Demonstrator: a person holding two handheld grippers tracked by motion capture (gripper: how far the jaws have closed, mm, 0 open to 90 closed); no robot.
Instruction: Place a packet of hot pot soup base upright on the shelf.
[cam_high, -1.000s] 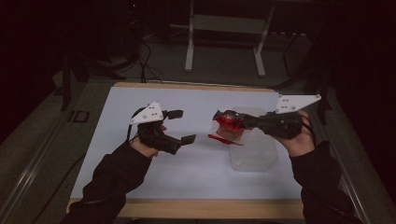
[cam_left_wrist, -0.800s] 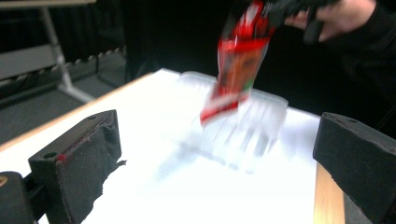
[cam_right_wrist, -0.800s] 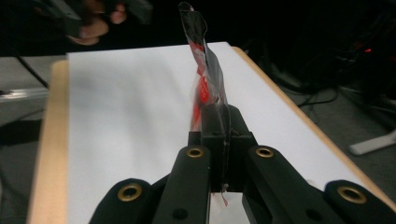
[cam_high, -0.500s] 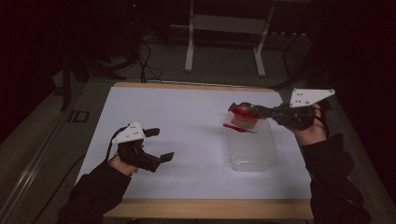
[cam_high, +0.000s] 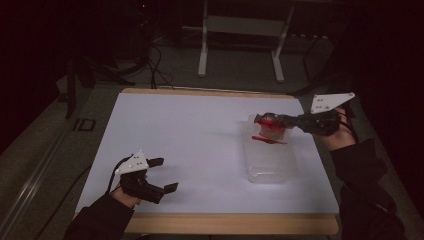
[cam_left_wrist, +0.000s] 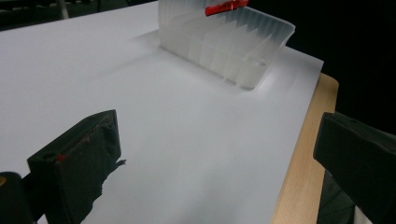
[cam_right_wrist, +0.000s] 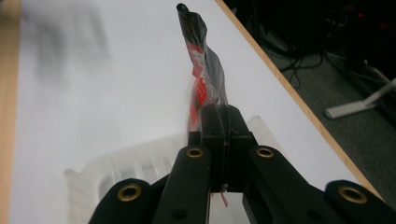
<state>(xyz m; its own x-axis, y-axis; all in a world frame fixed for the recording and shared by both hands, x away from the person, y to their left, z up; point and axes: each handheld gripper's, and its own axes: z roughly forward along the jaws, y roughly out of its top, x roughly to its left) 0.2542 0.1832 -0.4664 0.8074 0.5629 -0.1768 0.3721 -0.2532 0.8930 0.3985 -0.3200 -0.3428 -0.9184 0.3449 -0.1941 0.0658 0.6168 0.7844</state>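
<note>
Right gripper (cam_high: 265, 120) at far right, jaws clamped tight on a red-and-black wrapped packet (cam_right_wrist: 204, 70), held above the far end of the clear ribbed tray (cam_high: 270, 162). Its own view shows the wrapper twisted; the high view shows a red blur. Left gripper (cam_high: 162, 175) near left, jaws spread wide, empty, over the white table sheet (cam_high: 190, 140).

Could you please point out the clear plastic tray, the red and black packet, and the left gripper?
clear plastic tray (cam_high: 267, 172), high view, near rim.
red and black packet (cam_right_wrist: 205, 70), right gripper view, twisted middle.
left gripper (cam_high: 162, 174), high view, between the open jaws.
</note>
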